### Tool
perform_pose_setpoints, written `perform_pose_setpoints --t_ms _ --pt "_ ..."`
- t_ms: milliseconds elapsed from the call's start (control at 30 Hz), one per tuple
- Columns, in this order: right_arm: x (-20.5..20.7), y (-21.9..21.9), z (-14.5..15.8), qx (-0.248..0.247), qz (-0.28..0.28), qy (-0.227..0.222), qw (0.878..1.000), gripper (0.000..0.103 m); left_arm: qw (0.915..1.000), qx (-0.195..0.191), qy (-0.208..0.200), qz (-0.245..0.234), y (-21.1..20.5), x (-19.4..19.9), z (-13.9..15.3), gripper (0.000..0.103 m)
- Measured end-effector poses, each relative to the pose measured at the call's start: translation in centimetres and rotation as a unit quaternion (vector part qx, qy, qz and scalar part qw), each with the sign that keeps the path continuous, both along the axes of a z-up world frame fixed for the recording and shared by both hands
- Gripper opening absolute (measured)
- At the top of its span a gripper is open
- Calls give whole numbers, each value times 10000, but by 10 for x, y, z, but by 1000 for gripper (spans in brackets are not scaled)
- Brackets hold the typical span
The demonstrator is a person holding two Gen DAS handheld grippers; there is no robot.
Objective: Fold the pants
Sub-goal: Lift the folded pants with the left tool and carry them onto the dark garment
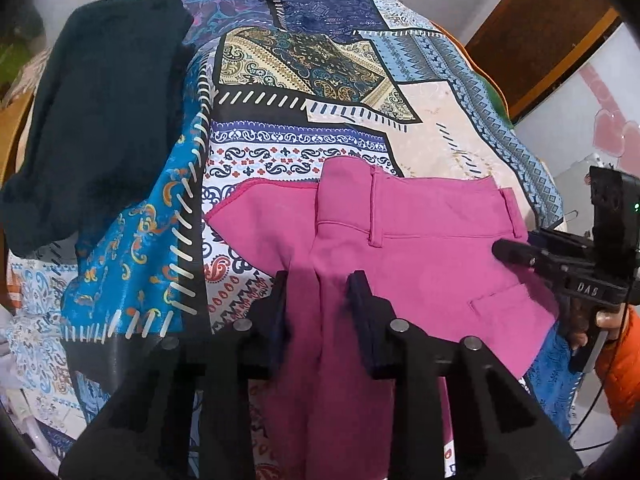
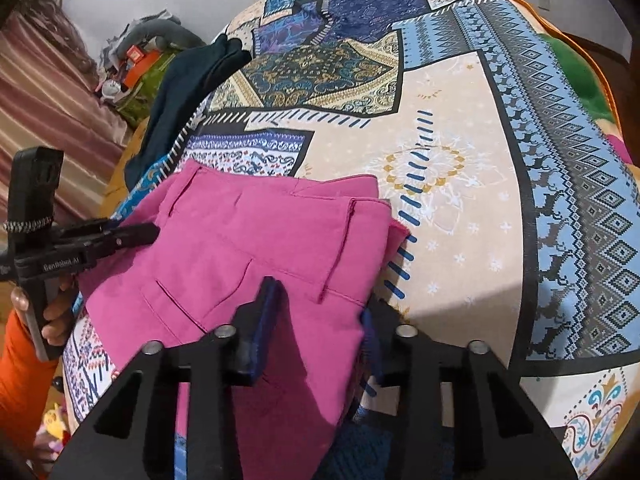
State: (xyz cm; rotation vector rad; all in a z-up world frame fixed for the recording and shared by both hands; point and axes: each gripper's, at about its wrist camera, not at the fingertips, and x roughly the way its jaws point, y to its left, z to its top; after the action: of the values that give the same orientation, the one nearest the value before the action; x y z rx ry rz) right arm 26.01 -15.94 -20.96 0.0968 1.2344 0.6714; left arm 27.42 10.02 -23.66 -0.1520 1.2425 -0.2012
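Note:
Pink pants [image 1: 420, 248] lie on a patterned bedspread [image 1: 320, 80], waistband toward the far side. My left gripper [image 1: 320, 280] is shut on a bunched fold of the pink fabric near the crotch. My right gripper [image 2: 320, 296] is shut on the pants [image 2: 248, 240] near the waistband side edge. Each gripper shows in the other's view: the right one at the pants' right edge [image 1: 508, 250], the left one at their left edge [image 2: 148, 232].
A dark teal garment [image 1: 100, 120] lies on the bed's far left, also seen in the right wrist view [image 2: 180, 92]. The bedspread [image 2: 460, 160] extends wide to the right. A wooden door [image 1: 552, 28] stands beyond the bed. Clutter [image 2: 136, 60] lies beside the bed.

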Motion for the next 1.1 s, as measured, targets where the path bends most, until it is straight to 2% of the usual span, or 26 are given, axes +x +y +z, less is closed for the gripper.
perform_pose_setpoints --t_ms 100,167,367,567,800,967,1100 --pt "0 -1 5 38 -24 -76 10000 16 9999 42 -61 87 -2 -1 3 22" --pt "-3 1 10 -33 19 -230 9997 15 9996 140 -163 178 -1 -3 8 13" --pt "-12 12 34 -207 188 -773 9966 13 9989 242 -323 257 2 -10 21 11" --pt "-17 23 66 -88 268 -1186 9925 13 9959 317 -767 372 10 -20 56 11" --pt "-8 53 113 41 420 -1759 9835 13 9848 629 -1504 598 30 -34 110 10" --pt "1 85 137 153 560 -2085 9763 13 9779 642 -1764 917 65 -33 138 10" --pt "10 124 149 263 745 -2291 9702 13 9706 861 -1902 1201 99 -27 153 10"
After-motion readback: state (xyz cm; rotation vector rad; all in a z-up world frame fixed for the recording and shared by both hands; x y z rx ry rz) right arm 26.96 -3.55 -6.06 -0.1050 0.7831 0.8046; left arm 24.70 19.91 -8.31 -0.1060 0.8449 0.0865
